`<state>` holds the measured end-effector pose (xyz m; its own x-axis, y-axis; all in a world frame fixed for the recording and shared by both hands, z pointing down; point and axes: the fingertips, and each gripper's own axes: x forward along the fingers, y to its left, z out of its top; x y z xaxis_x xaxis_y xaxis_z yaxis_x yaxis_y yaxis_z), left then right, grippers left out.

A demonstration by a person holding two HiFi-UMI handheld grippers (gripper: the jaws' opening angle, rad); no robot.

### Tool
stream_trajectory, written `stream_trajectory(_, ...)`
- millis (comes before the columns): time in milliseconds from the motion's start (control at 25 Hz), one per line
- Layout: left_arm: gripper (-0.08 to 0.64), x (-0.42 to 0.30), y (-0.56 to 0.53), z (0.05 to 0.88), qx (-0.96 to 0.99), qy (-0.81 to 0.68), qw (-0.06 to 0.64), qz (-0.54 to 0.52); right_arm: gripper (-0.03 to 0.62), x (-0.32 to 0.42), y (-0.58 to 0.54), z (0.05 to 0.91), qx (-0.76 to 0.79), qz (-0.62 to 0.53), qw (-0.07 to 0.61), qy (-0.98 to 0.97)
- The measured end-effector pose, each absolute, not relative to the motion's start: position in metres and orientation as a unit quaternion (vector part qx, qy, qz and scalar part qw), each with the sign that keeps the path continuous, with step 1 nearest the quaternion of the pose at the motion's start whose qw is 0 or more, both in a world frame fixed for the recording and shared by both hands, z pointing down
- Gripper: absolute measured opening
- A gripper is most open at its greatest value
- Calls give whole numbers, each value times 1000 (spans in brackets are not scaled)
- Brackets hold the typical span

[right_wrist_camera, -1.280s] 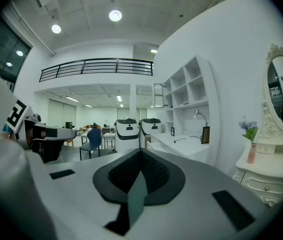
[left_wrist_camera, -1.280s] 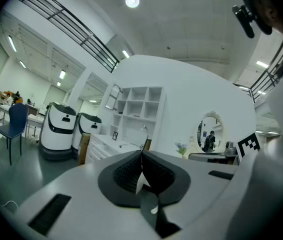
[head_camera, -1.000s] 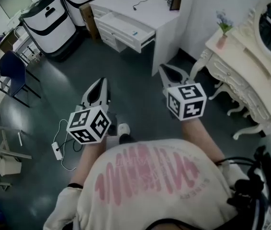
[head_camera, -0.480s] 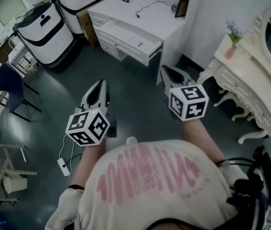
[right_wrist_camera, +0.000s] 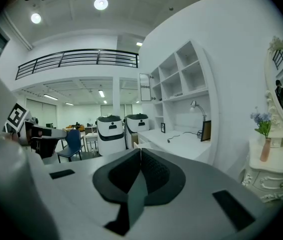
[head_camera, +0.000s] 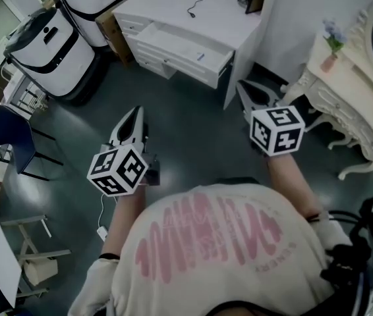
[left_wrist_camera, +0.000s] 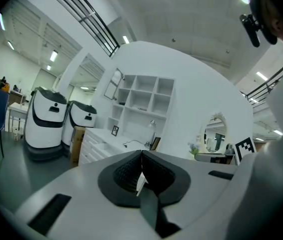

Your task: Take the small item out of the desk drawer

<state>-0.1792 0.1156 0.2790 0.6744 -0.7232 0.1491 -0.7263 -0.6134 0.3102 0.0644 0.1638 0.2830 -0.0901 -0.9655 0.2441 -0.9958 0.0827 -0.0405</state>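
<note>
- A person stands on the dark floor well short of a white desk, a gripper in each hand; the desk's drawer hangs open.
- The small item, a pale bluish sliver too small to identify, lies inside that drawer, towards the end nearer the right gripper; nothing touches it.
- The right gripper's jaws are clenched tip to tip on nothing, as its own view shows; it points towards the desk's corner.
- The left gripper is likewise closed; a thin pale streak shows between its pads, and whether that is a scrap or only light through the gap cannot be told.
- Judged risk: clenched jaws arriving at the drawer would nudge the flat item along the bottom or into a corner instead of straddling it; they need to part first.
- Judged risk: a gripper catching the drawer front could push it shut over the item.
- Judged risk: a white cable trails on the floor by the person's left side; a snagged foot would jolt both hands.
</note>
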Motion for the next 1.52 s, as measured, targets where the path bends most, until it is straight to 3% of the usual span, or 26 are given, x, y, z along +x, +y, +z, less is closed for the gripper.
stream_trajectory(600,31,-167,74,299,900,-385,203,-14,18,76,87,309,652,128,73,-744)
stream_trajectory(1520,31,-81,-171,327,869,-444,220,-3,18,141,-189,349,568,177,58,-801)
